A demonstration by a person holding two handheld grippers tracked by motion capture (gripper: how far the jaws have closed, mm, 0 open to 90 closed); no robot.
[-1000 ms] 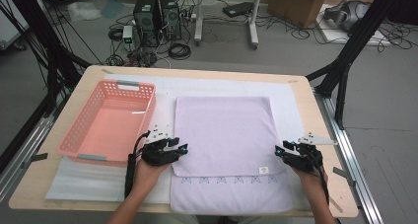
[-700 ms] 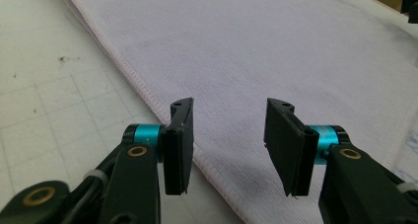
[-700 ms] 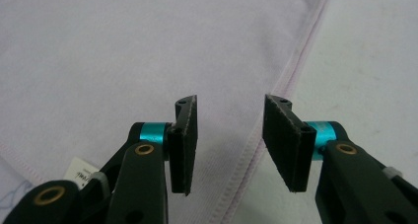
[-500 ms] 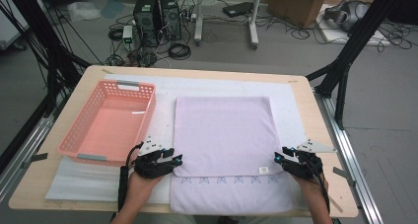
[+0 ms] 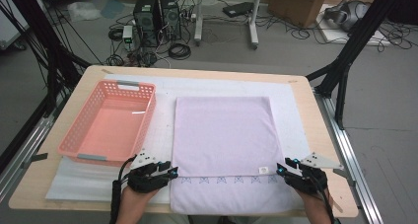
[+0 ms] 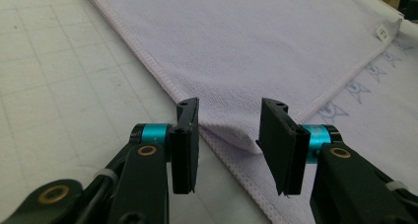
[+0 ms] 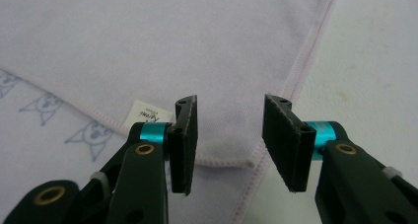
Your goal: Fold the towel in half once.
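Observation:
A lavender towel [image 5: 224,135] lies flat on the table, its upper layer folded over a lower layer printed with small cat faces [image 5: 219,180]. My left gripper [image 5: 172,173] sits at the upper layer's near left corner. In the left gripper view that corner [image 6: 231,135] bulges up between the jaws of the left gripper [image 6: 229,135], which have just been closing; the pads stand off the cloth. My right gripper [image 5: 282,168] is at the near right corner. The right gripper [image 7: 229,135] is open, with the hemmed corner [image 7: 236,157] between its jaws, beside a white label [image 7: 148,114].
A pink plastic basket [image 5: 148,116] stands left of the towel with nothing in it. A white foam mat [image 5: 291,115] lies under the towel and basket. The table's near edge [image 5: 88,206] is just behind both hands. Computers and cables lie on the floor beyond.
Both hands have slid toward the table's near edge along the towel's sides, coming to the near corners of the folded upper layer.

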